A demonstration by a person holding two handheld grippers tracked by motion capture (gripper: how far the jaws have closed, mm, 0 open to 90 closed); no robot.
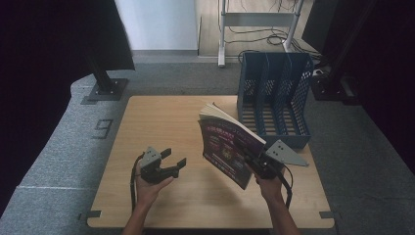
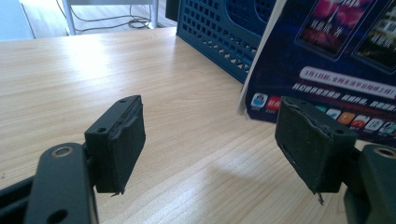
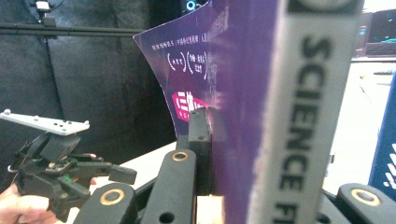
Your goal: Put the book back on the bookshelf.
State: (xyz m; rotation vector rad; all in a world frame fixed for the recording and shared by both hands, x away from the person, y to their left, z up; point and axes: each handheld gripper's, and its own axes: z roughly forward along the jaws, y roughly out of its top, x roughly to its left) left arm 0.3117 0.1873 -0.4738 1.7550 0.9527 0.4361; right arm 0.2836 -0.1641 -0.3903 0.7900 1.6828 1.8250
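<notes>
Our right claw (image 1: 254, 164) grips the purple book (image 1: 227, 147) tilted above the counter (image 1: 161, 122), just beside the blue file rack (image 1: 274, 93); our left claw (image 1: 175, 159) gapes wide, holding nothing.

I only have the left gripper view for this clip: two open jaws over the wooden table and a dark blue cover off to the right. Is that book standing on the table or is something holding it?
Observer: The right gripper holds the book lifted and tilted above the table; its jaws are clamped at the spine end.
Operator: What is printed on the spine?
Observer: In the right gripper view the grey spine reads "SCIENCE" in black.
Operator: That blue mesh wall behind, what is it?
Observer: A blue file rack with upright dividers, at the table's far right corner.
Operator: And my own gripper?
Observer: The left gripper is open, holding nothing.
</notes>
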